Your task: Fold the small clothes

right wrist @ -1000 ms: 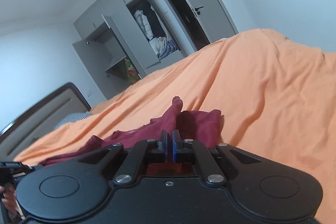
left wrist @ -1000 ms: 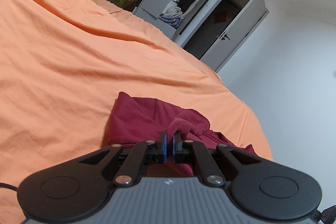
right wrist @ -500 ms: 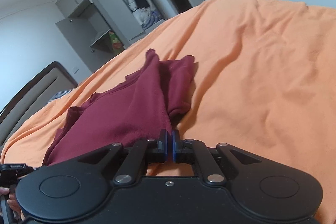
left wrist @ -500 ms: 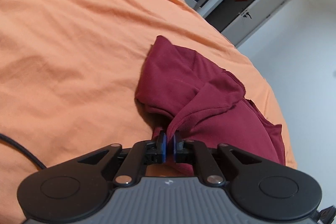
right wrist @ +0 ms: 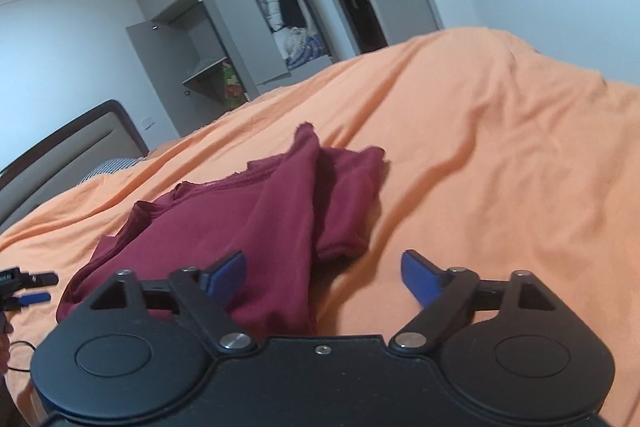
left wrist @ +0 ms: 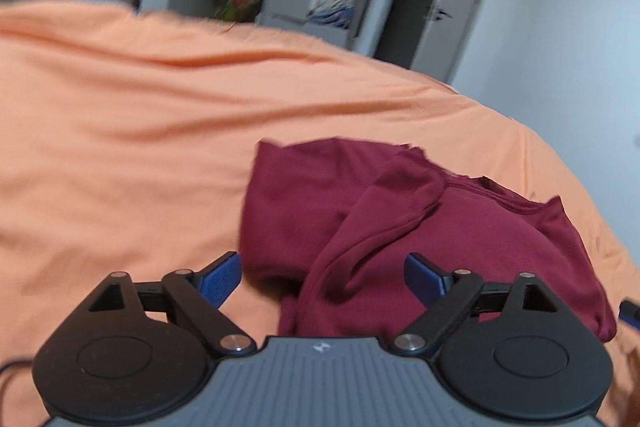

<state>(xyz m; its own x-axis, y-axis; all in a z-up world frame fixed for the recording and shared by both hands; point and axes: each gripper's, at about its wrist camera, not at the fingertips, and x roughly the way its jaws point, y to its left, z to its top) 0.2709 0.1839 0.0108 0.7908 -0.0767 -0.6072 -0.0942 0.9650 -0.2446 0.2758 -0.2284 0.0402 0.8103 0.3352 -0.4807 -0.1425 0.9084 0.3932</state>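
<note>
Maroon on orange, grey behind

A plain maroon garment (right wrist: pixel 248 223) is lying on a plain orange bedspread (right wrist: pixel 500 147); the black right tool (right wrist: pixel 322 275) is showing blue fingertips (right wrist: pixel 416 273), the wardrobe (right wrist: pixel 224 39) is looking grey, and a checked pillow (right wrist: pixel 106 167) is peeking out.

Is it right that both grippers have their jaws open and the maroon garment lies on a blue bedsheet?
Not quite. The bedsheet is orange, as the right wrist view shows. The rest holds: the left gripper and right gripper have open jaws, and the maroon garment lies on it.
</note>
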